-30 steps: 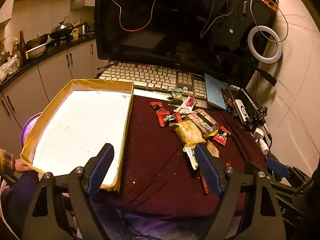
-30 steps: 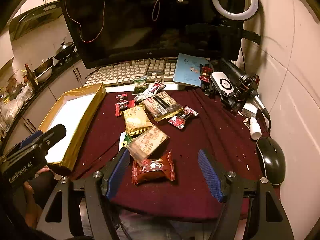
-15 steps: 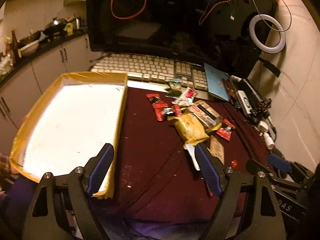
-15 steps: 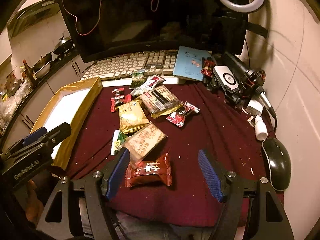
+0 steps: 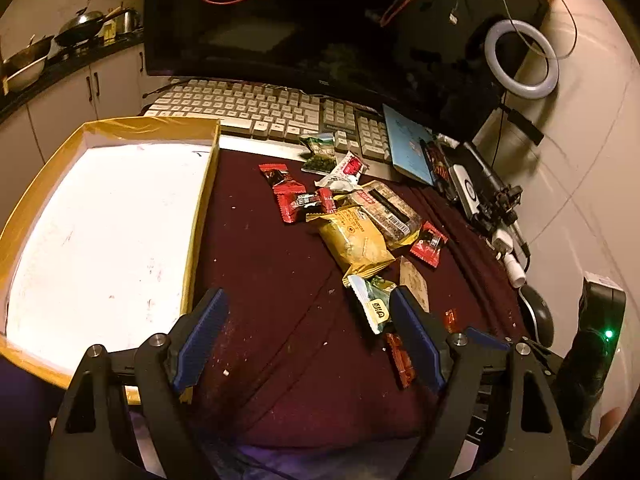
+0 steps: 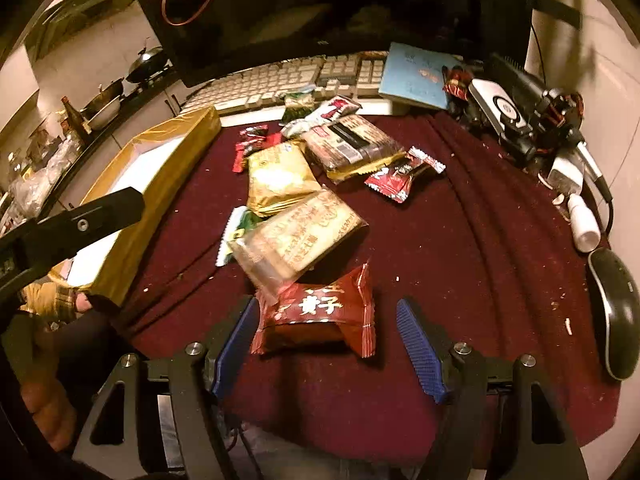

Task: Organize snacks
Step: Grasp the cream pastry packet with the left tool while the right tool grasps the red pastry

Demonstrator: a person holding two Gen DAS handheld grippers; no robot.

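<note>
The right gripper [image 6: 326,344], jaws spread, has closed in until the red snack packet [image 6: 316,312] at the near end of the pile lies between its fingers (not yet pinched), so a pick looks imminent. A clear-wrapped packet [image 6: 298,236] overlaps the red one's far edge and could drag along; the left gripper [image 5: 308,332] hangs spread and empty beside the empty yellow box [image 5: 200,200].

1. A lived-in home: a kitchen counter at upper left holds a wok [image 5: 82,28] and pots above white cabinets [image 5: 92,88].
2. Centre frame, a monitor [image 5: 320,20], keyboard [image 5: 256,108] and ring light [image 5: 520,58] share a snack-strewn table [image 6: 480,240].
</note>
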